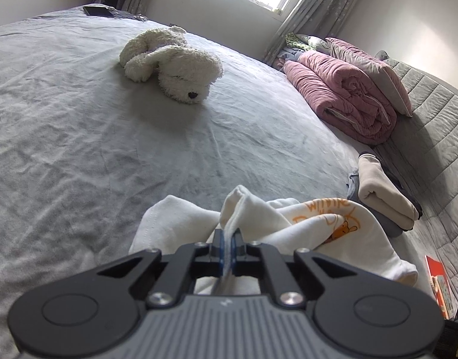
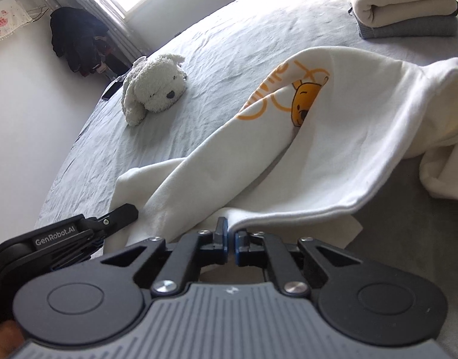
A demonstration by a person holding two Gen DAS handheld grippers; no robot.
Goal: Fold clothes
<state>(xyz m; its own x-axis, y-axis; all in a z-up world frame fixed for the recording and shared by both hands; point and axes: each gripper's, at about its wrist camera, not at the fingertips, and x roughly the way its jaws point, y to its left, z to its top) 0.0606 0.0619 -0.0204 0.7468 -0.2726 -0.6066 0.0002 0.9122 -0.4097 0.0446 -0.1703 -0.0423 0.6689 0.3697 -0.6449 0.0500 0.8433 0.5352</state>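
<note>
Holding a soft white cotton sweatshirt with an orange cartoon-bear print [image 2: 289,137] between both tools, I have it partly lifted off the grey-sheeted bed [image 1: 109,119], draped and sagging in the middle. My left hand-held gripper [image 1: 227,240] is clamped on a doubled edge of the fabric, which stands up in a ridge between its blue pads. My right hand-held gripper [image 2: 230,243] is closed nearly together at the white hem; I judge it is pinching that hem, though the contact itself is hidden. The cloth looks light, limp and thick (it will slump wherever unsupported), so hems and seams are the sure places to grip. A fluffy white plush dog [image 1: 172,62] lies well apart, and a folded cream and grey clothes stack [image 2: 405,9] sits near the bed's edge.
</note>
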